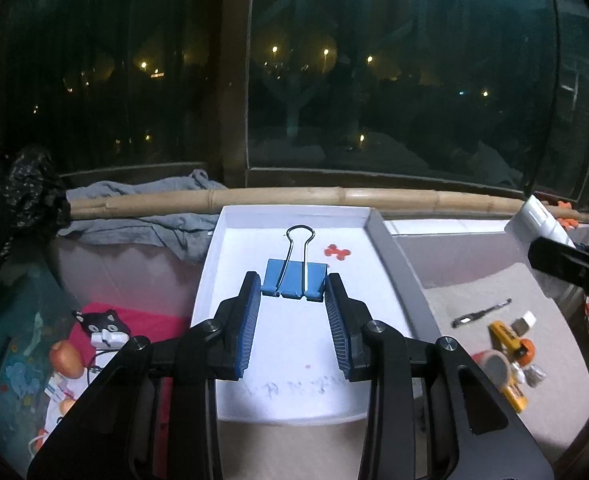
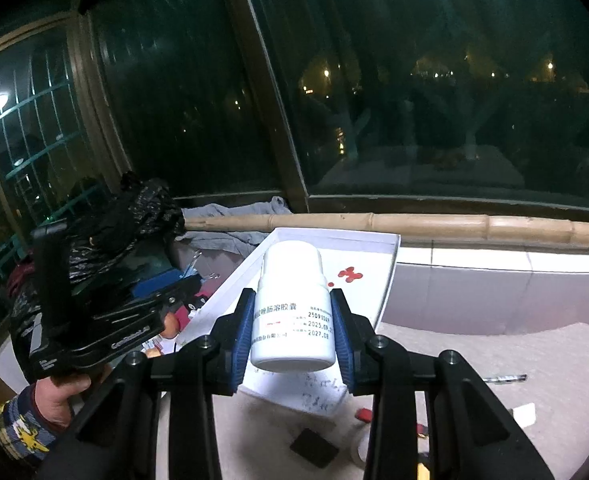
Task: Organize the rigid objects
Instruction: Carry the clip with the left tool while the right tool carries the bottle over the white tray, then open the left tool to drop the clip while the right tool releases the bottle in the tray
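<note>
My left gripper (image 1: 293,286) is shut on a blue binder clip (image 1: 293,278), whose wire handles point away over the white tray (image 1: 230,224). A small red piece (image 1: 337,251) lies in the tray behind the clip. My right gripper (image 2: 292,304) is shut on a white pill bottle (image 2: 292,308) with printed text, held above the same white tray (image 2: 386,284), where the red piece (image 2: 350,274) shows too. The bottle (image 1: 538,220) and right gripper also appear at the right edge of the left wrist view. The left gripper body (image 2: 106,320), held by a hand (image 2: 60,396), is at the left of the right wrist view.
A bamboo pole (image 1: 334,196) runs along the window sill behind the tray, with grey cloth (image 1: 146,208) at the left. Small items lie on the pale mat: a yellow toy digger (image 1: 510,344), a black tool (image 1: 478,314), a pen (image 2: 504,379). A cat-shaped object (image 1: 104,326) and an apple (image 1: 67,358) sit at the left.
</note>
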`<state>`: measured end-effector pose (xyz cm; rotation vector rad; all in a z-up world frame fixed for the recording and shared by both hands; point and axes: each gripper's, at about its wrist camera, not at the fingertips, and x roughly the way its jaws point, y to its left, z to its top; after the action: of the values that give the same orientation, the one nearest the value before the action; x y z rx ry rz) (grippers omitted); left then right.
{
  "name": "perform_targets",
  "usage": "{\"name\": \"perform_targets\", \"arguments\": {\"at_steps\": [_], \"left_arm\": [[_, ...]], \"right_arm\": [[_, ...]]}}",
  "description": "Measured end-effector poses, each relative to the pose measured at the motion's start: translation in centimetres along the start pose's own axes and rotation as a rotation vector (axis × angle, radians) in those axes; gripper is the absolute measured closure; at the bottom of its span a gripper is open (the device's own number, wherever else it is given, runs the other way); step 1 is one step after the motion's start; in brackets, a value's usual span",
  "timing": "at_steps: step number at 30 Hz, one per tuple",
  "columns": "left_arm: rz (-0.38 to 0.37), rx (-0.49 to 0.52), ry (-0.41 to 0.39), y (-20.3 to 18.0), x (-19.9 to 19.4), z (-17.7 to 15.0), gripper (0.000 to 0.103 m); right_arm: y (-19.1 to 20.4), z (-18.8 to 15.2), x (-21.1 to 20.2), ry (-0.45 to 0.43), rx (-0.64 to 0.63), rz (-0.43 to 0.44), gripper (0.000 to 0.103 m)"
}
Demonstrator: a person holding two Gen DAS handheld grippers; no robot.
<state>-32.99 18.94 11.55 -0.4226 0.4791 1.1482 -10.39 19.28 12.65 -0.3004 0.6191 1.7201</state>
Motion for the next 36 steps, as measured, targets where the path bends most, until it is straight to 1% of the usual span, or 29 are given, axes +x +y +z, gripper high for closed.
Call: {"name": "perform_targets", "arguments": {"at_steps": [3, 7, 9, 12, 15, 19, 23, 26, 28, 31, 32, 33, 34, 35, 36], "left_arm": [[0.018, -0.014, 0.040, 0.5, 2.5, 0.6, 0.071], [0.050, -0.005, 0.068, 0.6, 5.2, 1.3, 0.071], [0.061, -0.005, 0.095, 0.7, 6.7, 1.8, 0.070], [0.066, -0.013, 0.127, 0.9, 8.7, 2.2, 0.070], [0.071, 0.003, 0.171, 0.6, 10.8, 2.1, 0.070], [0.075, 0.004, 0.231, 0.4, 13.6, 1.2, 0.070], [0.076, -0.014, 0.263, 0.5, 15.1, 0.4, 0.070], [0.077, -0.017, 0.278, 0.6, 15.5, 0.4, 0.070], [0.077, -0.037, 0.287, 0.9, 15.6, 0.5, 0.070], [0.077, -0.062, 0.280, 1.2, 15.5, 0.8, 0.069], [0.081, -0.068, 0.274, 1.3, 15.3, 0.8, 0.067], [0.082, -0.075, 0.265, 1.4, 15.1, 0.9, 0.059], [0.089, -0.088, 0.253, 1.6, 14.8, 0.9, 0.039], [0.097, -0.097, 0.243, 1.8, 14.6, 1.0, 0.027], [0.111, -0.113, 0.213, 2.1, 14.0, 1.0, 0.018]], "right_arm": [[0.0, 0.5, 2.2, 0.033, 0.013, -0.013, 0.067], [-0.5, 0.8, 5.2, 0.078, 0.055, -0.040, 0.067], [-0.6, 0.9, 6.4, 0.092, 0.064, -0.054, 0.067], [-0.7, 0.9, 8.6, 0.125, 0.071, -0.081, 0.067], [-1.0, 0.4, 11.1, 0.169, 0.075, -0.111, 0.067], [-1.5, -0.9, 14.2, 0.225, 0.091, -0.150, 0.067], [-1.8, -1.5, 15.4, 0.243, 0.108, -0.170, 0.067], [-1.5, -1.6, 15.7, 0.240, 0.091, -0.182, 0.067], [-1.2, -1.6, 15.8, 0.234, 0.088, -0.185, 0.067], [-1.0, -1.7, 15.7, 0.220, 0.089, -0.199, 0.065], [-0.9, -1.8, 15.6, 0.217, 0.087, -0.203, 0.061], [-0.8, -1.8, 15.5, 0.211, 0.083, -0.209, 0.049], [-0.7, -1.8, 15.4, 0.202, 0.080, -0.213, 0.040], [-0.7, -1.8, 15.1, 0.192, 0.080, -0.220, 0.036], [-0.7, -1.8, 15.0, 0.184, 0.080, -0.223, 0.025]]}}
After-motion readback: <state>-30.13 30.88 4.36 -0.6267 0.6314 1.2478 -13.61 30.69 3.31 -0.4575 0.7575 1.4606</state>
